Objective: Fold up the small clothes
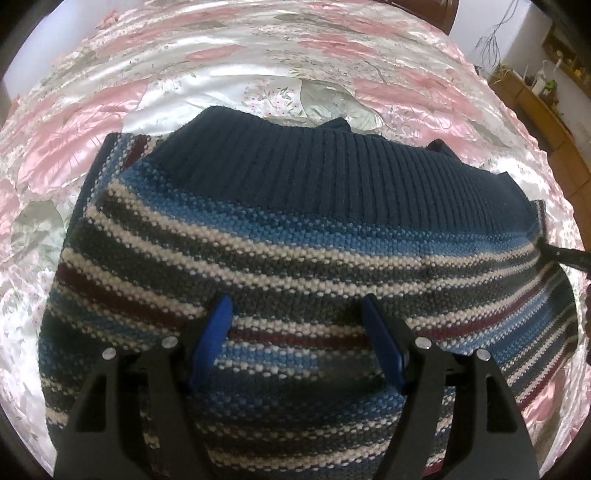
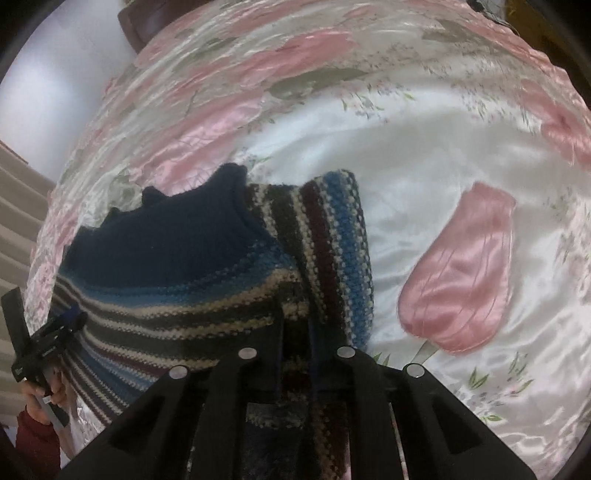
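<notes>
Chunky striped knit sweater lies on satin bedspread, right claw pinching it, left claw wide.

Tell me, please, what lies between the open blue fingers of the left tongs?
Only the striped sweater; the left tongs stand open over its stripes in the left wrist view.

A satin bedspread fills most of both views, white with pink tulip shapes and grey-green leaves, its sheen creased in long folds. One large pink tulip print lies near the bedspread's near edge in the right wrist view, a green stem below it. Beyond the bedspread's far right corner stands a wooden cabinet with small items on top. Above that corner, thin wires hang against a pale wall.
</notes>
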{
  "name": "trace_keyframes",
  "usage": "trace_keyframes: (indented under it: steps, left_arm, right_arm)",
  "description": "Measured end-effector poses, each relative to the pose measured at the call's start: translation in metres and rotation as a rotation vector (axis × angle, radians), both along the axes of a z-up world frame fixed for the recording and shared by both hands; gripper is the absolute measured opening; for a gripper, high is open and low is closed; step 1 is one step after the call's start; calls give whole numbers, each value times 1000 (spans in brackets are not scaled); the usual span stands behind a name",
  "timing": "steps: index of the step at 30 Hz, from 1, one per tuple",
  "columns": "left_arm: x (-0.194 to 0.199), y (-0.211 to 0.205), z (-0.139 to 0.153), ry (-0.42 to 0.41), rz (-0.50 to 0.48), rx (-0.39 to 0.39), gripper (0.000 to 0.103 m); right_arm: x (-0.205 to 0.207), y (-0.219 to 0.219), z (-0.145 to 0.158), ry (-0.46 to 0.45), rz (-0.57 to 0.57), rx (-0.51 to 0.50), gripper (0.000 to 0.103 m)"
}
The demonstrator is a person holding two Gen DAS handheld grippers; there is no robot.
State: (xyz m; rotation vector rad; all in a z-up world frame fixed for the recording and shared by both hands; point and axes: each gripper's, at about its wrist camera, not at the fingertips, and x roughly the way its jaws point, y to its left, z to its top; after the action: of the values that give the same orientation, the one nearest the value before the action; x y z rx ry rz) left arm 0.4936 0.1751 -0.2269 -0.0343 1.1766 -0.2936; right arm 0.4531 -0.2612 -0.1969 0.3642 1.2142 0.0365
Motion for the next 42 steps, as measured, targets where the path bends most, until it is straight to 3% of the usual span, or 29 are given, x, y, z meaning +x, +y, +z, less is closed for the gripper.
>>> trace_keyframes:
  steps: [6, 8, 11, 15, 21, 23, 28, 32, 42]
  left_arm:
    - [3, -2, -1, 10, 6, 4, 73]
    - [4, -3, 3, 26, 12, 11, 73]
    - [-3, -1, 20, 15, 16, -22, 74]
    - [-19, 2, 29, 2, 8, -27, 75]
    - [-39, 1, 27, -22, -3, 0, 78]
    - [-41, -1, 24, -22, -4, 5, 78]
    - [-42, -2, 21, -22, 2, 15, 79]
    - [-42, -2, 21, -27, -1, 10, 79]
    - [-45, 1, 20, -43, -11, -9, 80]
  right_arm:
    - [0, -3, 4, 5, -27, 15, 13]
    - [-7, -4, 22, -10, -31, 23, 29]
    - [-24, 2, 44, -42, 5, 15, 40]
    - [-61, 10, 51, -24, 54, -2, 40]
    - [-113, 20, 34, 28, 103, -14, 41]
    - [-123, 23, 28, 39, 118, -28, 32]
    - [-128, 27, 24, 37, 136, -43, 19]
    - [-128, 29, 13, 65, 145, -81, 19]
    - [-129, 27, -3, 67, 107, -57, 21]
